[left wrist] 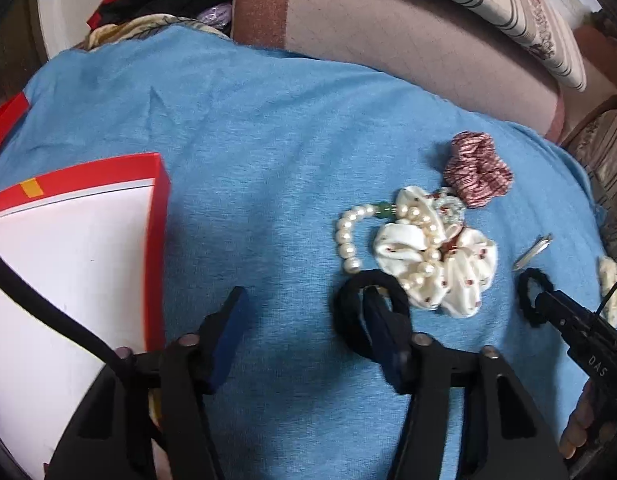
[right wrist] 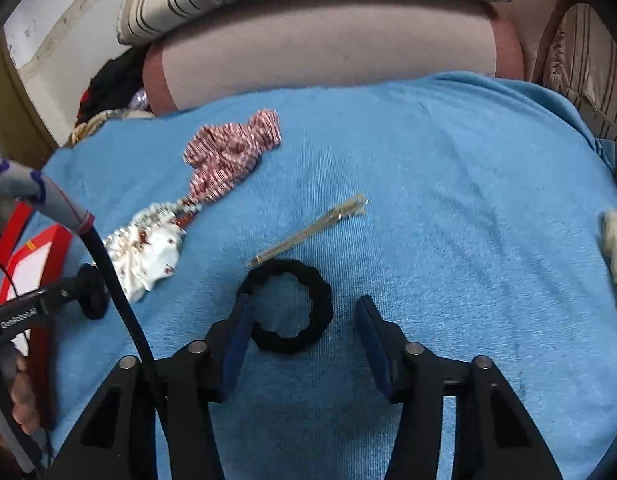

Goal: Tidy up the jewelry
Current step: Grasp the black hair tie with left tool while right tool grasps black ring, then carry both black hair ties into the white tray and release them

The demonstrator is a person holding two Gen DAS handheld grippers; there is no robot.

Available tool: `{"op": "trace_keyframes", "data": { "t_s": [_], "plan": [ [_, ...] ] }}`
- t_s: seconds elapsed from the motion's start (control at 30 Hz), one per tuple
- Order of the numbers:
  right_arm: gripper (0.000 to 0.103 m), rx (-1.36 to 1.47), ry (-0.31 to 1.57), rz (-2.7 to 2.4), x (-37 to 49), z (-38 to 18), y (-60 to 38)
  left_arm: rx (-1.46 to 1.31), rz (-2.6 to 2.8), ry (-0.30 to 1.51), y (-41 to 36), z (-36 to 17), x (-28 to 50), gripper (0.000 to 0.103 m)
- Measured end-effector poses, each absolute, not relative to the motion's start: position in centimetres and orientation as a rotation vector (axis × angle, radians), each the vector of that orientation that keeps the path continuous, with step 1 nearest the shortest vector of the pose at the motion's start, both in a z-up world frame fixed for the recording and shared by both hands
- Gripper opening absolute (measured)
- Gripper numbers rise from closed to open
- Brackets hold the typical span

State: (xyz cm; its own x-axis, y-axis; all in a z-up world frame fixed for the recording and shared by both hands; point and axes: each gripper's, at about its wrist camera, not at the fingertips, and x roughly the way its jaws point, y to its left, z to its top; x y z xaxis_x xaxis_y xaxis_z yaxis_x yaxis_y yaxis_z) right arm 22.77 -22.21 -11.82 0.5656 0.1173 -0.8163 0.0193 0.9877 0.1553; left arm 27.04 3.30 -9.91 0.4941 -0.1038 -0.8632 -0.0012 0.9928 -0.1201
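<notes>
Low centre, a braided black hair tie lay flat on blue cloth, right gripper half-open around it; left gripper half-open too, one finger through a black band.

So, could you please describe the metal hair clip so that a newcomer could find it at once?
Start from the blue cloth. Near its middle lies a black braided hair tie; the metal hair clip lies just beyond it. It is the only thin, shiny, straight thing there.
</notes>
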Motion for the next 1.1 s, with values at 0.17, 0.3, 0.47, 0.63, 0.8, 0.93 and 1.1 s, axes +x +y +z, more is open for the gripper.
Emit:
{"op": "trace_keyframes", "data": {
  "t_s": [0.17,0.3,0.47,0.63,0.8,0.93,1.1],
  "plan": [
    [0.039,0.106,0.965,0.03,22.6,-12.3,-22.0,-0.064,-0.06,1.06,2.8,-9.8,27.2,0.012],
    [0.016,0.067,0.959,0.038,22.3,-11.8,-21.8,-0.072,-0.055,1.058,2.7,-9.5,27.2,0.005],
    [0.012,0.089,0.919,0.053,20.8,-9.4,-22.2,-0.093,-0.058,1.022,3.1,-7.2,25.6,0.005],
    [0.012,0.076,0.886,0.083,18.9,-6.7,-21.4,-0.098,-0.059,0.971,4.1,-4.0,23.3,0.005],
    [0.012,0.054,0.866,0.145,17.7,-4.3,-18.5,-0.112,-0.026,0.929,7.6,-1.4,20.6,0.005],
    [0.012,0.012,0.851,0.221,17.0,-2.7,-13.9,-0.082,0.051,0.905,11.6,-0.6,18.7,0.005],
    [0.012,-0.029,0.856,0.339,17.8,-2.0,-6.6,-0.11,0.145,0.92,18.2,-1.0,17.8,0.005]
  ]
}}
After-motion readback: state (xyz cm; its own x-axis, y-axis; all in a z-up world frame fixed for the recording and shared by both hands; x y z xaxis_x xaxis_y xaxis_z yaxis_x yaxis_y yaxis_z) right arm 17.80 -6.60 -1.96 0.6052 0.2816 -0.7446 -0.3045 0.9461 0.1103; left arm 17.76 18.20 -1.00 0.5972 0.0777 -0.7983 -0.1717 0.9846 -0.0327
